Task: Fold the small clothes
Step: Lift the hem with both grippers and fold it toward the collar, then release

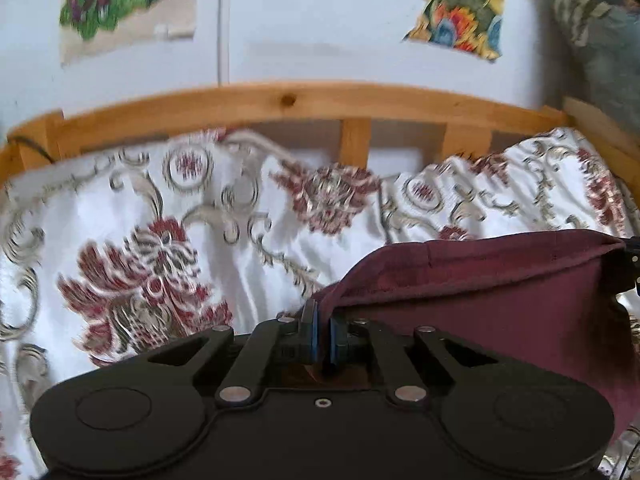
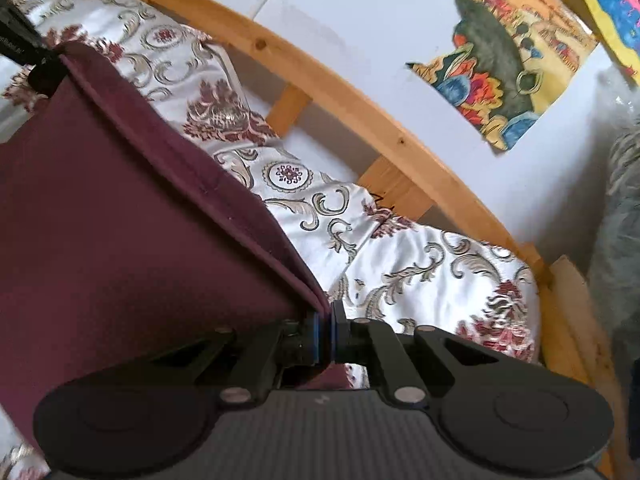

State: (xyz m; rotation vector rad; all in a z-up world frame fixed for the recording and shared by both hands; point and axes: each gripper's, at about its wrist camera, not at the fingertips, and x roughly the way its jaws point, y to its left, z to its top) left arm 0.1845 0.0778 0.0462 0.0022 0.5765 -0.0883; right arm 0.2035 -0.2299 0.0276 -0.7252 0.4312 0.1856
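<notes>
The small garment [image 1: 500, 280] was a plain maroon cloth with a stitched hem along its upper edge and no print, label or readable writing on it. It hung stretched between the 2 claws above a bed covered with a white bedspread [image 1: 224, 240] patterned in dark red flowers and grey-gold scrolls. The left claw [image 1: 322, 320] was closed tight, its blue-edged pads pinching one corner of the garment, and the cloth ran from there to the right, toward a dark piece of the other tool at the frame edge. The right claw [image 2: 326, 322] was likewise clamped shut on the opposite corner, where 2 layers of the hem met; from there the fabric spread up and to the left as a taut sheet. Behind the bed stood a pale wooden bed frame [image 1: 280, 100] with slats, against a white wall. 2 colourful pictures hung on that wall, one mostly green [image 1: 128, 0] and one with orange, blue and yellow shapes [image 2: 516, 64]; no writing on them could be made out.
</notes>
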